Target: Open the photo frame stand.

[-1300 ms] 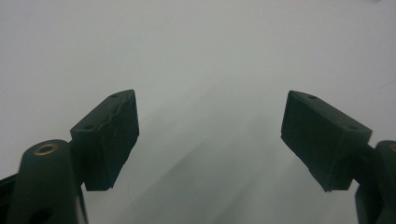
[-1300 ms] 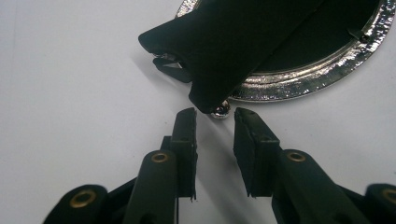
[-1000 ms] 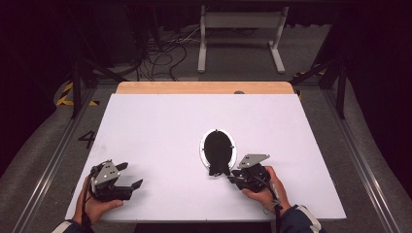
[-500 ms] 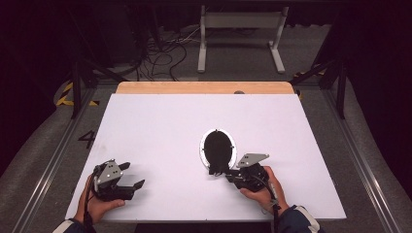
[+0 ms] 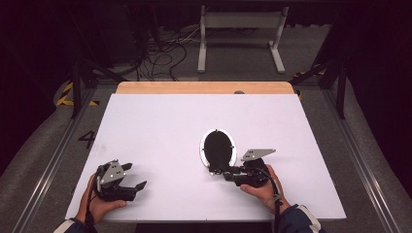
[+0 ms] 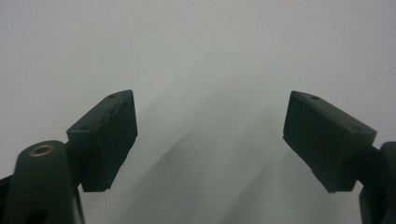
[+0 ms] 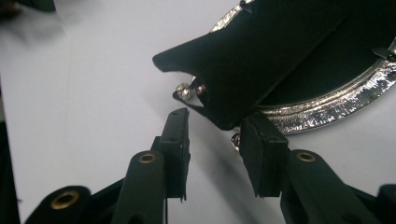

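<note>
Frame point(image 5: 218, 148), oval, silver-rimmed, probably light, stiff and fragile, is lying by the right gripper point(image 7: 215, 140), whose jaws, just opening, are bracketing its black stand flap point(image 7: 243, 65), the likeliest hold, while the left gripper point(image 5: 137, 177) is gaping empty.

White table point(image 5: 160, 126) in a dark room, grey floor point(image 5: 43, 145).
Wood strip point(image 5: 204, 88) on far edge; white stand point(image 5: 240, 36) and cables point(image 5: 163, 48) beyond; hazard tape point(image 5: 65, 94) far left.

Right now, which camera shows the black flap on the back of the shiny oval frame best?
The right gripper view: the black flap stands close up, lifted off the silver-rimmed oval frame. The high view shows the frame small and far, its flap not tellable. The left gripper view looks at the bare white table.
</note>
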Demonstrator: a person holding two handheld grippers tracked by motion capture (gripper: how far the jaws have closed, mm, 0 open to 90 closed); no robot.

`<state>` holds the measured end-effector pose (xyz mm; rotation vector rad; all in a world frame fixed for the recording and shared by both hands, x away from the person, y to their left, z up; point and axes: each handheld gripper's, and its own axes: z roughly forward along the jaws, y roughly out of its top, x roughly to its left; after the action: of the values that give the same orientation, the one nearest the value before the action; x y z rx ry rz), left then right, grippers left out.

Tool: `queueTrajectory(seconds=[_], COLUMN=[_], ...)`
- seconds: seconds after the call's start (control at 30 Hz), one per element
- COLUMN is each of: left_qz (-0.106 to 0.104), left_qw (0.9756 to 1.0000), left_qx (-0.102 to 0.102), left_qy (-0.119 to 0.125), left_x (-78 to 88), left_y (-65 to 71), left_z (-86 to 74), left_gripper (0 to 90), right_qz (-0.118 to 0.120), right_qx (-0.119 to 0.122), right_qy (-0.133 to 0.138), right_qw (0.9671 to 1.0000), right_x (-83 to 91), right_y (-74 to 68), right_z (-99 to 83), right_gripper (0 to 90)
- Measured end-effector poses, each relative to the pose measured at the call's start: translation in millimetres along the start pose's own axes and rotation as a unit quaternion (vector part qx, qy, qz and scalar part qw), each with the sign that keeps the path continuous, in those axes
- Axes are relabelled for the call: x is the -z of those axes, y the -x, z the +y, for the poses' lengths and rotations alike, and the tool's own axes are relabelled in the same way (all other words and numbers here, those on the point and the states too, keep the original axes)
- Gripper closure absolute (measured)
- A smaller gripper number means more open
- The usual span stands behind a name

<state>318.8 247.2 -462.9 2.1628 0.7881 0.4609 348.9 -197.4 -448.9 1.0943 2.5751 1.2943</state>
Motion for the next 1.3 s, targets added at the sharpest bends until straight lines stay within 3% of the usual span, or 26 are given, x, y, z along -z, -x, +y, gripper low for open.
queueTrajectory(seconds=[0.03, 0.1, 0.2, 0.3, 0.37, 0.47, 0.6, 0.63, 0.7, 0.8, 0.87, 0.93, 1.1, 1.17, 1.2, 1.27, 1.3], left_qz=[-0.001, 0.0, 0.0, -0.003, -0.005, -0.005, -0.022, -0.025, -0.03, -0.045, -0.058, -0.085, -0.116, -0.141, -0.155, -0.166, -0.182], left_qw=[1.0, 1.0, 1.0, 0.9999, 0.9999, 0.9999, 0.9997, 0.9997, 0.9995, 0.9989, 0.9981, 0.996, 0.993, 0.99, 0.9875, 0.985, 0.9815], left_qx=[0.001, 0.002, 0.002, 0.001, 0.002, 0.001, 0.006, 0.007, 0.011, 0.013, 0.017, 0.025, 0.019, 0.014, 0.025, 0.046, 0.056], left_qy=[0.0, -0.003, -0.009, -0.012, -0.014, -0.014, -0.008, -0.005, -0.003, -0.001, 0.0, 0.002, 0.007, -0.002, -0.007, -0.015, -0.019], left_x=[-0.4, -1.3, -3.1, -5.2, -6.7, -9.4, -15.6, -17.2, -21.6, -32.0, -40.2, -53.4, -76.1, -87.0, -94.1, -106.3, -114.2], left_y=[-0.1, -0.1, 0.4, 1.2, 1.9, 3.1, 4.9, 5.0, 6.2, 8.2, 9.0, 8.9, 12.5, 15.8, 17.1, 18.3, 18.1], left_z=[0.0, 0.1, 0.3, 0.9, 1.8, 4.0, 11.2, 13.4, 19.0, 29.5, 38.0, 51.6, 74.5, 84.3, 89.4, 95.8, 98.4], left_gripper=[18.3, 18.0, 17.6, 17.6, 17.5, 17.4, 17.4, 17.4, 17.1, 17.0, 17.1, 17.6, 17.4, 16.0, 16.0, 16.1, 16.0], right_qz=[0.0, 0.019, 0.052, 0.084, 0.097, 0.106, 0.107, 0.116, 0.123, 0.124, 0.127, 0.121, 0.111, 0.109, 0.11, 0.118, 0.118], right_qx=[0.0, -0.024, -0.069, -0.122, -0.139, -0.175, -0.217, -0.226, -0.232, -0.234, -0.244, -0.253, -0.259, -0.254, -0.252, -0.249, -0.248], right_qy=[0.0, 0.008, 0.016, 0.031, 0.033, 0.041, 0.053, 0.059, 0.063, 0.067, 0.069, 0.072, 0.077, 0.081, 0.08, 0.084, 0.085], right_qw=[1.0, 0.9995, 0.9961, 0.9884, 0.9849, 0.978, 0.9689, 0.9655, 0.963, 0.962, 0.959, 0.9571, 0.9565, 0.9575, 0.958, 0.9577, 0.9579], right_x=[0.0, -0.8, -3.3, -6.0, -7.6, -10.6, -12.5, -13.4, -14.9, -17.8, -20.4, -22.5, -26.0, -28.0, -28.4, -28.8, -28.7], right_y=[0.0, 6.5, 16.7, 25.5, 28.2, 33.0, 37.9, 39.2, 39.3, 38.6, 38.4, 38.0, 37.5, 37.2, 37.7, 39.3, 39.3], right_z=[0.0, 0.2, -1.0, -3.9, -3.8, -4.4, -3.3, -3.0, -1.2, 1.5, 2.8, 3.9, 5.9, 7.1, 7.1, 6.3, 6.0], right_gripper=[63.3, 61.0, 55.8, 57.0, 57.9, 59.5, 59.6, 59.1, 58.2, 56.2, 56.0, 57.1, 59.0, 60.7, 61.2, 62.9, 63.2])
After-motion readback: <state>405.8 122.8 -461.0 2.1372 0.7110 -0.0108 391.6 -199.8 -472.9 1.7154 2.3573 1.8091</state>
